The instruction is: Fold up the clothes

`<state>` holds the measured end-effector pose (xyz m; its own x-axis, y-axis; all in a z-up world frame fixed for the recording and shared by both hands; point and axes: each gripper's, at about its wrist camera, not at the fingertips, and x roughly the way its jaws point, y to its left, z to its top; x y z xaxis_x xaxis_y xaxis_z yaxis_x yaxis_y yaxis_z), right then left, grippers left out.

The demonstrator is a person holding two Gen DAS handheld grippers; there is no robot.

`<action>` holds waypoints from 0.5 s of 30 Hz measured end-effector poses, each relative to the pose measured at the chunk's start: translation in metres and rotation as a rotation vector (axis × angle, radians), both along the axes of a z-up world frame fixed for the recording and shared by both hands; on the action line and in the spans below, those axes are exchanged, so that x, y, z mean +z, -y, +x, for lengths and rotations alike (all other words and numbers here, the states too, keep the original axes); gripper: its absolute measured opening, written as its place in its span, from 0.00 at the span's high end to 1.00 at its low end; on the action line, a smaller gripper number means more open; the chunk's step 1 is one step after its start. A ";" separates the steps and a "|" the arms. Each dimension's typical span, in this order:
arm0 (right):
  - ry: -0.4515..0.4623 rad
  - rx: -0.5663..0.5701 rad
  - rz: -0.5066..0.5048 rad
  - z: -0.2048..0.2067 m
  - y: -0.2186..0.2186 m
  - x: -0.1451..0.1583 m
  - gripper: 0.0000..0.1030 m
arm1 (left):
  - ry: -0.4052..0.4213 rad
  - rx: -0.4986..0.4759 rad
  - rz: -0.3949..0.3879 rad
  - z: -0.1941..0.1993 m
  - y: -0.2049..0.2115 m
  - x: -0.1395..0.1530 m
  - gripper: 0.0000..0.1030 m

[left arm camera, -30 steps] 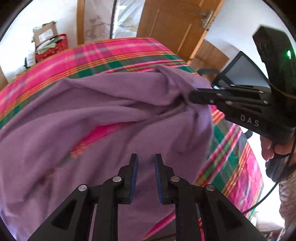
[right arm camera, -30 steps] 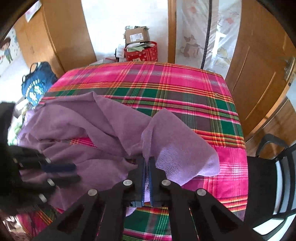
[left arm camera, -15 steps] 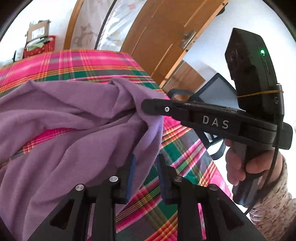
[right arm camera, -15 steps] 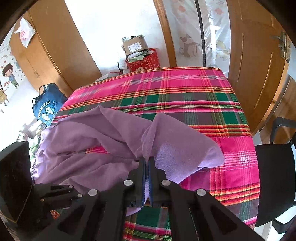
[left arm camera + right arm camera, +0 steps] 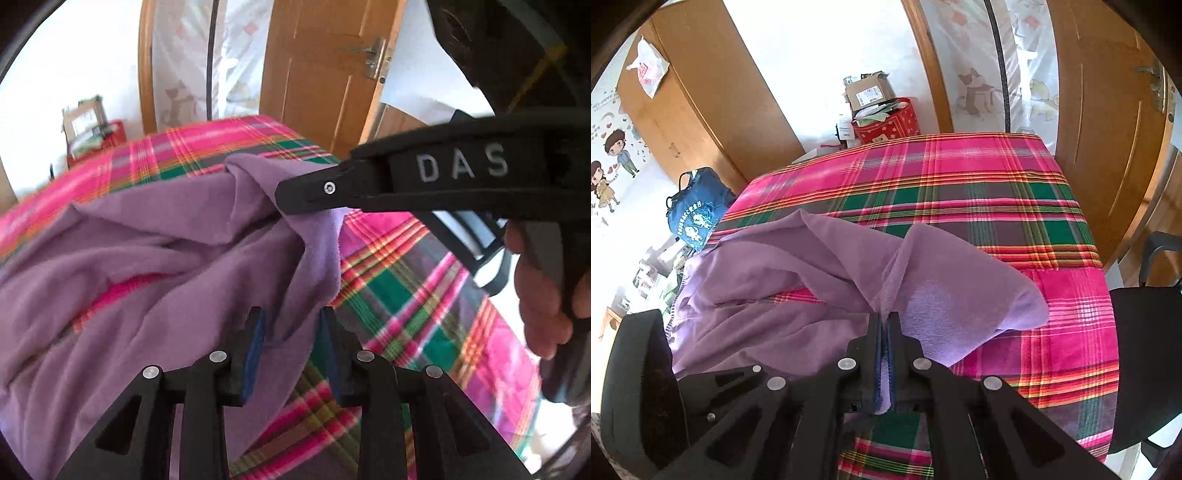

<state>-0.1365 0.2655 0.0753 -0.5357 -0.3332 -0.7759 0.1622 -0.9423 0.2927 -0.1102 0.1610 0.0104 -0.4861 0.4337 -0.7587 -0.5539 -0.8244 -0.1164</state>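
Note:
A crumpled purple garment [image 5: 155, 258] lies on a pink and green plaid tablecloth [image 5: 402, 295]. My right gripper [image 5: 884, 325] is shut on a raised fold of the garment [image 5: 820, 273] and lifts it off the cloth. In the left wrist view the right gripper [image 5: 284, 195] reaches in from the right with the fabric hanging from its tip. My left gripper [image 5: 291, 317] is open, its jaws on either side of the garment's hanging edge, just below the right gripper. In the right wrist view the left gripper's body [image 5: 701, 398] sits at the lower left.
The plaid tablecloth [image 5: 960, 184] covers the whole table. A black chair [image 5: 1145, 332] stands at the table's right edge. A wooden door [image 5: 1108, 110] is behind it. A red box [image 5: 886, 122] and a blue bag [image 5: 694, 218] sit on the floor beyond the far edge.
My left gripper has swung right along the garment to its hanging edge under the right gripper. The right gripper has kept its hold and lifted the fold slightly.

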 end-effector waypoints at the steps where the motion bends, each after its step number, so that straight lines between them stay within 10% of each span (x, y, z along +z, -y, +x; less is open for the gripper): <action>1: 0.000 0.001 -0.003 0.000 0.000 0.000 0.97 | -0.006 -0.005 -0.014 0.000 -0.002 -0.002 0.69; 10: -0.019 0.005 -0.020 0.006 -0.003 0.001 0.97 | 0.048 -0.016 -0.003 -0.012 -0.007 -0.012 0.69; 15: -0.031 -0.009 -0.052 0.012 -0.009 0.004 0.97 | 0.105 0.006 0.082 -0.014 0.003 -0.014 0.91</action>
